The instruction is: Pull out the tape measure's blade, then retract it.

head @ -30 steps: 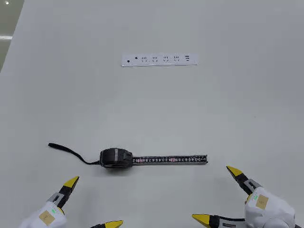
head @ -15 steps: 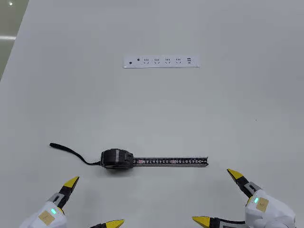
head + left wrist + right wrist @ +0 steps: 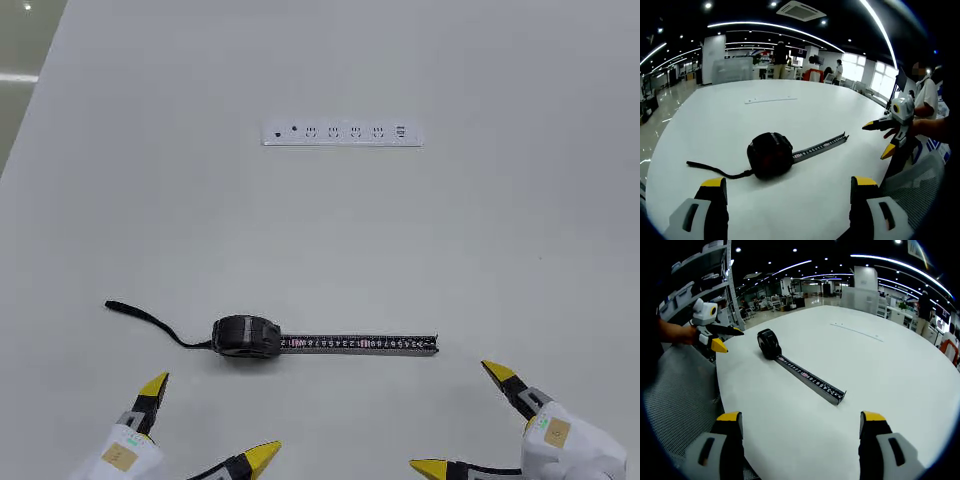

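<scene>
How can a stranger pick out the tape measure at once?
On the large white table, look nearer than the white socket strip, toward the near edge. The tape measure lies there: a rounded black case, blade drawn out to the right, thin strap trailing left, unlike the flat white strip.

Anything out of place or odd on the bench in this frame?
Nothing damaged or spilled. The tape measure lies flat on the table, its blade pulled out and unattended; the left claw and right claw hover open nearby, touching nothing.
</scene>
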